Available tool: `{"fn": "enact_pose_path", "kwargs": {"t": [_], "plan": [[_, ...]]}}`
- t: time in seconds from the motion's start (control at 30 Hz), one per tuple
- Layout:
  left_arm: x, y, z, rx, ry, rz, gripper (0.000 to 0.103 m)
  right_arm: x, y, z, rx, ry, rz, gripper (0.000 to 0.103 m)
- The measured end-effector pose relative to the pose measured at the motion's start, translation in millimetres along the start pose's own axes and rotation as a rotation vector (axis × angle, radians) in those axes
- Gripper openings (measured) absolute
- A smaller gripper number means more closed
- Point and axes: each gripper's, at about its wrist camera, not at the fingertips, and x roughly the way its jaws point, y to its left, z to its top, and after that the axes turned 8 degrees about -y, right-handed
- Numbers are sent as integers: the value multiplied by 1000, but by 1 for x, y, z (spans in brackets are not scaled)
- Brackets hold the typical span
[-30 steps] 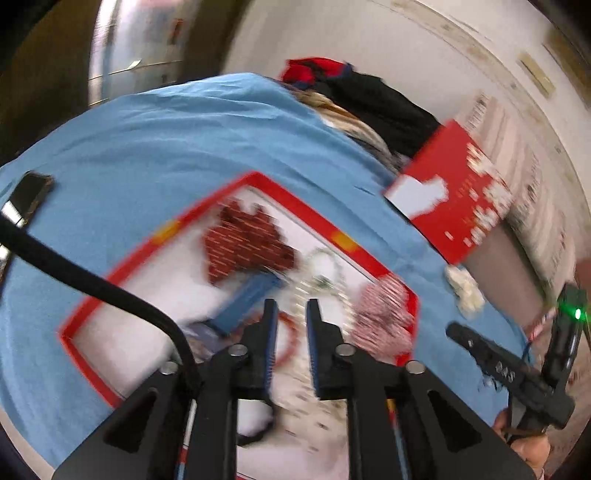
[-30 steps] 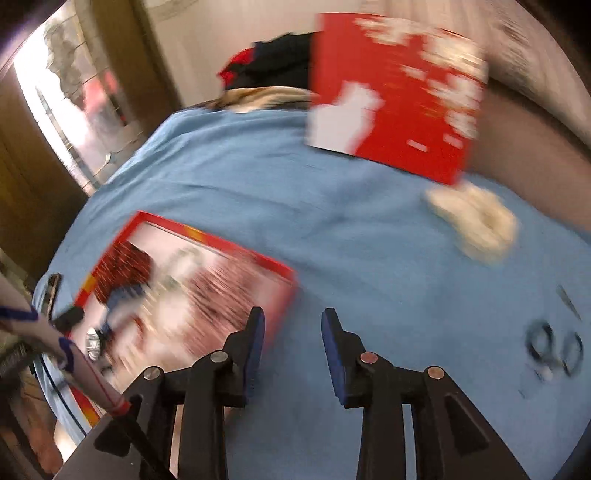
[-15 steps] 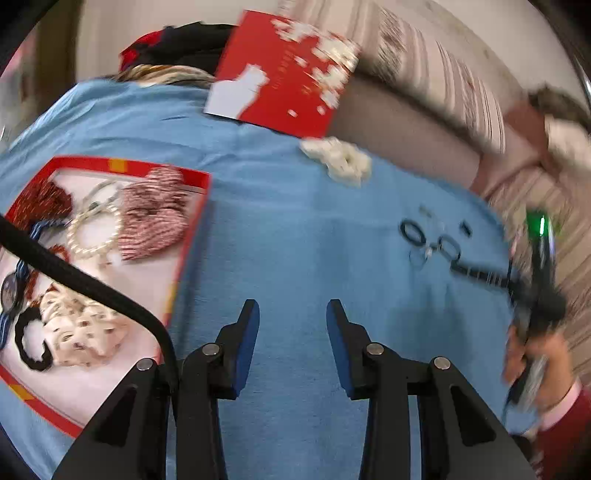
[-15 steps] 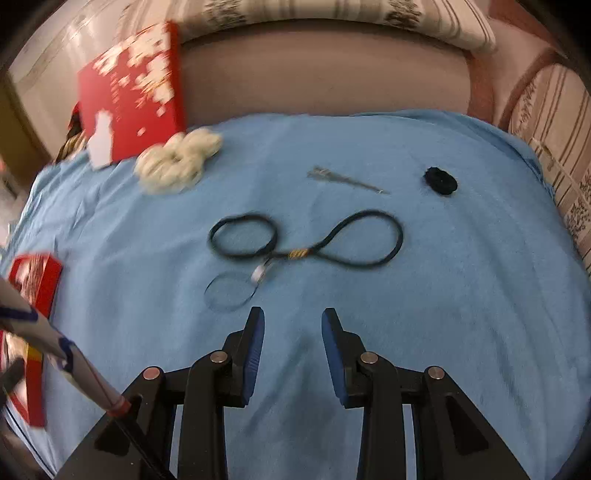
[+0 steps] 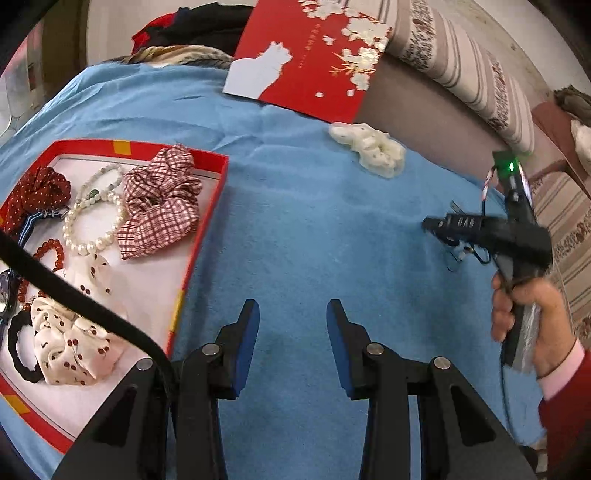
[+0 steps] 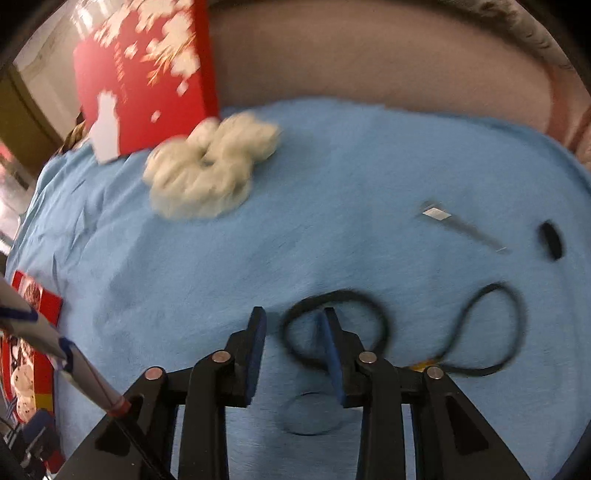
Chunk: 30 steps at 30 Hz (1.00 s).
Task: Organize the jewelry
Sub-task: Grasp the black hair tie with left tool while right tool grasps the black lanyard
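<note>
A red-rimmed box tray point(image 5: 216, 192) lies at the left on the blue cloth. It holds a checked scrunchie point(image 5: 160, 206), a pearl bracelet point(image 5: 92, 229), a red dotted scrunchie point(image 5: 35, 195) and a cherry-print scrunchie point(image 5: 70, 343). My left gripper point(image 5: 292, 325) is open and empty over bare cloth right of the tray. My right gripper point(image 6: 293, 345) is open, low over a black hair band point(image 6: 336, 325); one finger sits inside its loop. A second black loop point(image 6: 491, 325), a clear thin band point(image 6: 310, 413), a hair clip point(image 6: 461, 225) and a cream scrunchie point(image 6: 210, 170) lie on the cloth.
A red box lid point(image 5: 314, 55) with white blossoms leans against the sofa back at the far edge. A small black item point(image 6: 550, 240) lies at the far right. Dark clothes point(image 5: 199, 26) are piled behind the cloth. The right gripper body point(image 5: 491, 232) shows in the left wrist view.
My right gripper has moved forward and down onto the black hair band, which now lies between and around its fingers. My left gripper has stayed over the cloth, open.
</note>
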Motion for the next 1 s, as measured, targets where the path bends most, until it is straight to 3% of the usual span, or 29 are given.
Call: {"fn": "enact_pose_path", "kwargs": {"t": [0.03,0.13,0.2,0.27,0.33,0.4,0.5,0.7,0.83,1.0], "plan": [[1,2,1,-4,0,5,36,-1,5,-3,3,-1,22,33],[0,6,4,-14,-5,20,36,-10,29,-22,56,107,313,23],[-1,10,4,-21,-6,31,36,-24,51,-43,13,154,432,23],[0,12,4,-28,-1,38,36,-45,65,-59,-47,147,463,26],[1,12,2,-27,9,39,36,-71,62,-67,-80,98,462,41],[2,9,1,-22,16,32,37,-89,46,-67,-72,44,419,46],[7,2,-1,-15,34,1,37,-103,11,-62,-66,3,319,47],[25,-20,-7,-10,101,-115,37,-96,-87,-44,109,-68,15,47],[37,-34,-10,16,121,-156,37,-83,-121,-35,183,-64,-24,47],[58,-53,-5,53,125,-173,37,-63,-131,-26,313,-72,64,47]]}}
